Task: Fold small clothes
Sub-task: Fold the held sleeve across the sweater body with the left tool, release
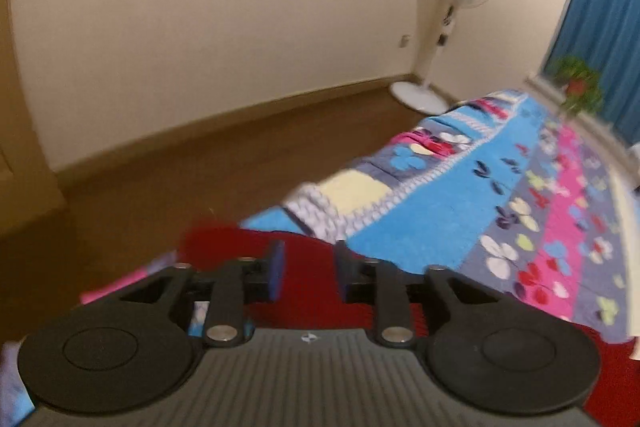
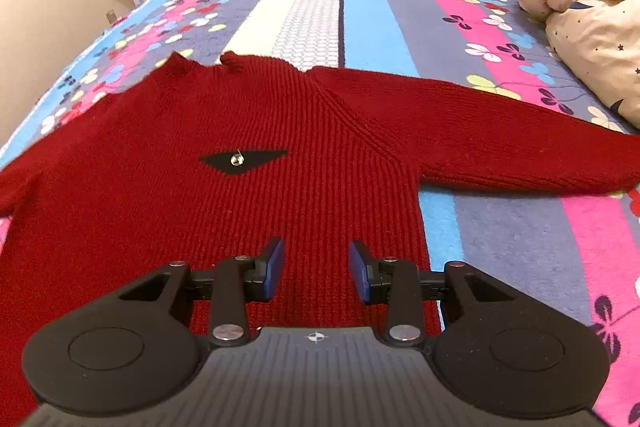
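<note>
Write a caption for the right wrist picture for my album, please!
The open right claw hovers over a red sweater spread flat on a flowery striped bedspread.

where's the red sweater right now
In the right wrist view the red sweater lies flat, front up, on the striped floral bedspread, one sleeve stretched right toward the star-print duvet.

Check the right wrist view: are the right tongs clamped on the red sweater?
No: the right tongs stand open above the red sweater, with nothing pinched between their pads.
</note>
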`<action>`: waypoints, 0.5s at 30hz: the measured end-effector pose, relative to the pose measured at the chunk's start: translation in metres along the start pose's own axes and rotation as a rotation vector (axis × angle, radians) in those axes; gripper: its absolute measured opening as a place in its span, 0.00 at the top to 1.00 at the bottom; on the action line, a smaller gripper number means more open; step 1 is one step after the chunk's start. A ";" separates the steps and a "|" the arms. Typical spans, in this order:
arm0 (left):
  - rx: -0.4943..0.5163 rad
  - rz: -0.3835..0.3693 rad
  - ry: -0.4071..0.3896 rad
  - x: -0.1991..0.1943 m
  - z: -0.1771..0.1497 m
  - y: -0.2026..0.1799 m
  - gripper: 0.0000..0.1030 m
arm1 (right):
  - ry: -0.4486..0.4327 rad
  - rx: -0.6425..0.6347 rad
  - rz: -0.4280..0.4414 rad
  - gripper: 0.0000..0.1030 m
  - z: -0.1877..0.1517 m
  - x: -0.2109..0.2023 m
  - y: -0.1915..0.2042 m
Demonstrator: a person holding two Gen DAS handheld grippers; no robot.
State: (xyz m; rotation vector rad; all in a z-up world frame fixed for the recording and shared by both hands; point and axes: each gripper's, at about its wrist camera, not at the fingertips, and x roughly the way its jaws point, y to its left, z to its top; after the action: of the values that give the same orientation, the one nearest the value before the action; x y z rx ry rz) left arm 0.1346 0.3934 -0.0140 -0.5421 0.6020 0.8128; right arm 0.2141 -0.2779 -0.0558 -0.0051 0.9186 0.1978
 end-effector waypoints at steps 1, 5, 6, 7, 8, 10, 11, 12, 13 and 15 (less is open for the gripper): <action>-0.022 -0.041 0.010 0.000 -0.009 0.007 0.55 | 0.005 -0.006 -0.008 0.63 -0.001 0.002 0.002; -0.237 -0.155 0.157 0.019 -0.040 0.041 0.46 | 0.023 -0.044 -0.030 0.63 -0.006 0.009 0.009; -0.330 -0.191 0.185 0.025 -0.040 0.051 0.45 | 0.028 -0.057 -0.035 0.63 -0.007 0.010 0.011; -0.397 -0.223 0.194 0.033 -0.042 0.059 0.41 | 0.034 -0.070 -0.039 0.63 -0.008 0.012 0.013; -0.440 -0.215 0.211 0.039 -0.042 0.068 0.40 | 0.037 -0.081 -0.042 0.63 -0.010 0.013 0.015; -0.482 -0.172 0.240 0.048 -0.044 0.079 0.41 | 0.046 -0.099 -0.049 0.63 -0.011 0.017 0.018; -0.502 -0.186 0.244 0.052 -0.044 0.085 0.41 | 0.049 -0.100 -0.053 0.63 -0.011 0.019 0.018; -0.503 -0.197 0.237 0.054 -0.042 0.087 0.41 | 0.051 -0.098 -0.057 0.63 -0.011 0.020 0.017; -0.489 -0.198 0.226 0.056 -0.039 0.087 0.41 | 0.053 -0.096 -0.059 0.63 -0.011 0.022 0.017; -0.459 -0.184 0.202 0.058 -0.037 0.086 0.42 | 0.059 -0.096 -0.064 0.63 -0.012 0.025 0.017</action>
State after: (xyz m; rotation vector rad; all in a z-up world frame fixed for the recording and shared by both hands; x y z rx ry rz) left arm 0.0878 0.4480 -0.0973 -1.0937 0.5398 0.7270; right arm 0.2164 -0.2582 -0.0815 -0.1295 0.9658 0.1825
